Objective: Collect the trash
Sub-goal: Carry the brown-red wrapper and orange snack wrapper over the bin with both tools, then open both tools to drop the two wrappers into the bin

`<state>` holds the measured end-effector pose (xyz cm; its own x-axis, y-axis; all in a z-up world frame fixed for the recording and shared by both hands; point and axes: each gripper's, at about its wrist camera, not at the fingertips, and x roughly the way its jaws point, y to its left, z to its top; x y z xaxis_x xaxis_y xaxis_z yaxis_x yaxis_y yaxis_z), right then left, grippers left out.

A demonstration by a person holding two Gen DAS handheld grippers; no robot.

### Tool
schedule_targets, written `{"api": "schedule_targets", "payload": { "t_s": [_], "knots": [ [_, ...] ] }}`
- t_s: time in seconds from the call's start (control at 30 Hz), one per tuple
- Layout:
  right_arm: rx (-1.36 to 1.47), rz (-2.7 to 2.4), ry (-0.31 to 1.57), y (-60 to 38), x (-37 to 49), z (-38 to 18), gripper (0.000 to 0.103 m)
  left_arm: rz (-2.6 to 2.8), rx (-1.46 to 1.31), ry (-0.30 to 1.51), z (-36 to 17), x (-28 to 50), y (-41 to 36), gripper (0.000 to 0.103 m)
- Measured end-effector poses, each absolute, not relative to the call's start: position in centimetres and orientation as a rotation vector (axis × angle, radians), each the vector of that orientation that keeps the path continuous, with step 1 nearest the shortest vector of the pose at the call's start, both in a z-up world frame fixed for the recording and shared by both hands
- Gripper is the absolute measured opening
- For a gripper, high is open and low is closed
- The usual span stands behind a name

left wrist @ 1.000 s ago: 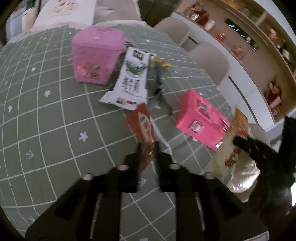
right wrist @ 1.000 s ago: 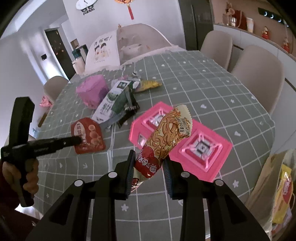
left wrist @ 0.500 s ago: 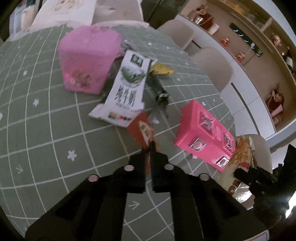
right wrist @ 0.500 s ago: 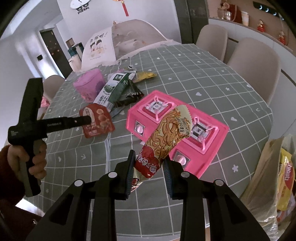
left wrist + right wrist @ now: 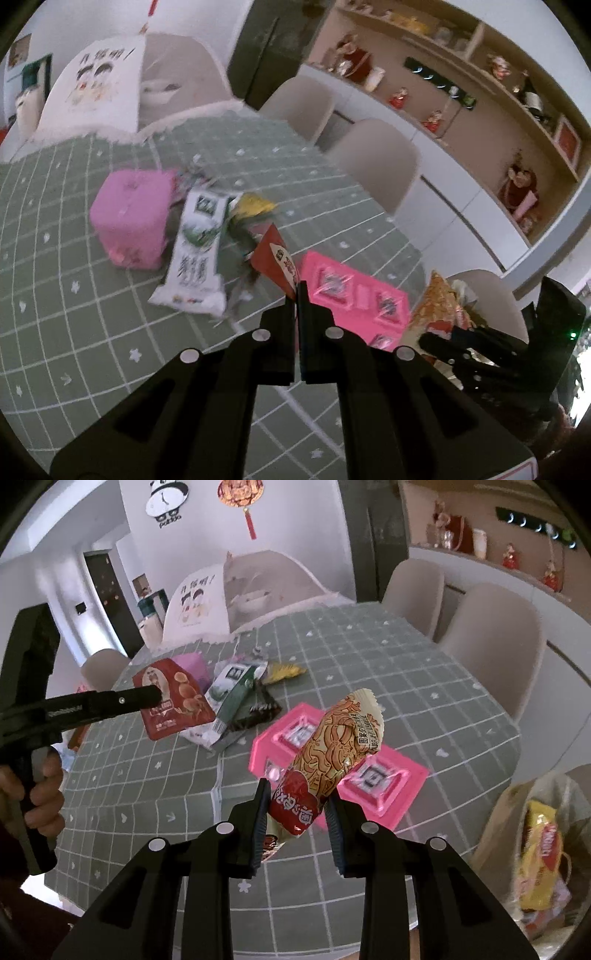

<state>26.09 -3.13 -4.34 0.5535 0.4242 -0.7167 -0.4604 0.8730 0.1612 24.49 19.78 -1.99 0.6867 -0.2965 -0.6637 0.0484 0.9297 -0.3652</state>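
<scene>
A home dining room is showing here: a round table (image 5: 424,672) is wearing a green checked cloth, with beige chairs (image 5: 495,642) standing around it. Wall shelves (image 5: 461,74) are holding figurines, while a panda clock (image 5: 164,498) and a red ornament (image 5: 242,494) are hanging on the white wall.

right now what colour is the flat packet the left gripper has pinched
Red, with a printed picture on its face; the packet shows best in the right wrist view.

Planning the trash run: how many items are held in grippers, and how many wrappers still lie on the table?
Held in grippers: 2, red packet, noodle snack bag
Wrappers on table: 3, white-green, yellow, dark
Total: 5
</scene>
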Motion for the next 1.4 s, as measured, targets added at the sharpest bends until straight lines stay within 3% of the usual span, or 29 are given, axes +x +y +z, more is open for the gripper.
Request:
{"api": "schedule_targets", "payload": {
  "t_s": [0.67,1.13,1.4],
  "knots": [
    [-0.016,0.167,0.605,-20.4,21.4,2.7,0.028,-0.617,-0.192,0.727,2.3,27.2,-0.1,0.001],
    [0.066,-0.033,0.589,-31.1,16.9,1.7,0.028,-0.814,-0.126,0.875,-1.9,28.3,-13.3,0.001],
    [0.095,-0.050,0.605,-33.5,16.2,0.6,0.028,-0.820,-0.095,0.920,-4.1,28.0,-16.3,0.001]
  ]
}}
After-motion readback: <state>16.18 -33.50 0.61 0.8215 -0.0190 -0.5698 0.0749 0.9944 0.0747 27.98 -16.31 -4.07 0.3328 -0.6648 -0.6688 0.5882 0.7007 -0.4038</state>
